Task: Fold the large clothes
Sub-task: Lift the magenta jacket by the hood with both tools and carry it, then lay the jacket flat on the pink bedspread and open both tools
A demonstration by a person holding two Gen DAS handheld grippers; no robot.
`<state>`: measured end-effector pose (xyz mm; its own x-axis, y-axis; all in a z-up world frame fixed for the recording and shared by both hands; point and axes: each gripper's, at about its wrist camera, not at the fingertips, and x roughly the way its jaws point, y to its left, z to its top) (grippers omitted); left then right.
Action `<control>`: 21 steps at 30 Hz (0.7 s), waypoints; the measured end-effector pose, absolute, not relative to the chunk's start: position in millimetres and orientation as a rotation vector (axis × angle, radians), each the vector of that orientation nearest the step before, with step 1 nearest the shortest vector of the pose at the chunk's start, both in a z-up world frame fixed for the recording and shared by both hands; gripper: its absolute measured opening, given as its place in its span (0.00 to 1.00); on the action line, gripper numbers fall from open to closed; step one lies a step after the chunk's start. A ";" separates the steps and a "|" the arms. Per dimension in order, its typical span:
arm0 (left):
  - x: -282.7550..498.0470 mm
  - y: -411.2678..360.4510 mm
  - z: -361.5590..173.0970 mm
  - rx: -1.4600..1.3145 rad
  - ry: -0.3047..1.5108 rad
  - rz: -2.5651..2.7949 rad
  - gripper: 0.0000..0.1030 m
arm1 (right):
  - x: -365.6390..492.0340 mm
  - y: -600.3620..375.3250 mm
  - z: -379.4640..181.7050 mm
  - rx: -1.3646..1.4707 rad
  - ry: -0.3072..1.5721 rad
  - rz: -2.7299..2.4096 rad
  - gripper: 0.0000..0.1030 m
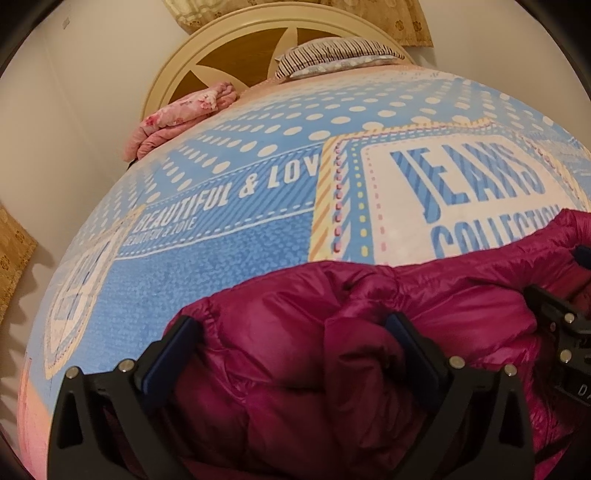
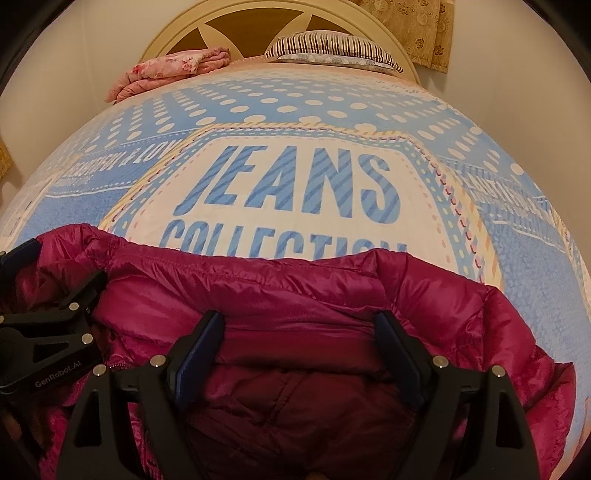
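Both tongs (image 1: pixel 291 325) (image 2: pixel 299 325) spread over jacket (image 2: pixel 303 291); its near edge cropped.

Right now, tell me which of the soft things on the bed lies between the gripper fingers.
The magenta puffer jacket, at the bed's near end. The pink floral blanket and striped pillow lie far off by the headboard.

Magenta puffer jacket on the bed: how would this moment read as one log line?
task: fold jacket | place: bed | left gripper: open over jacket | right gripper: open over jacket | fold: not finished
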<state>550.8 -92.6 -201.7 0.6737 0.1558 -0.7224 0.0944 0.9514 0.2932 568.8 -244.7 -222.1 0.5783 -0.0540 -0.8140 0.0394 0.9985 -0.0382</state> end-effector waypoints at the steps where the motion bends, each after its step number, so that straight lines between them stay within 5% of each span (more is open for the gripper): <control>1: 550.9 -92.1 -201.7 0.318 0.835 0.035 1.00 | 568.9 -244.3 -222.3 -0.018 0.953 -0.055 0.82; 13: 549.5 -85.9 -182.9 0.267 0.901 -0.049 1.00 | 568.4 -249.6 -214.6 -0.037 0.977 0.012 0.83; 21: 398.2 -48.7 -98.1 0.247 0.645 -0.244 1.00 | 438.1 -329.3 -151.2 0.181 0.865 0.095 0.83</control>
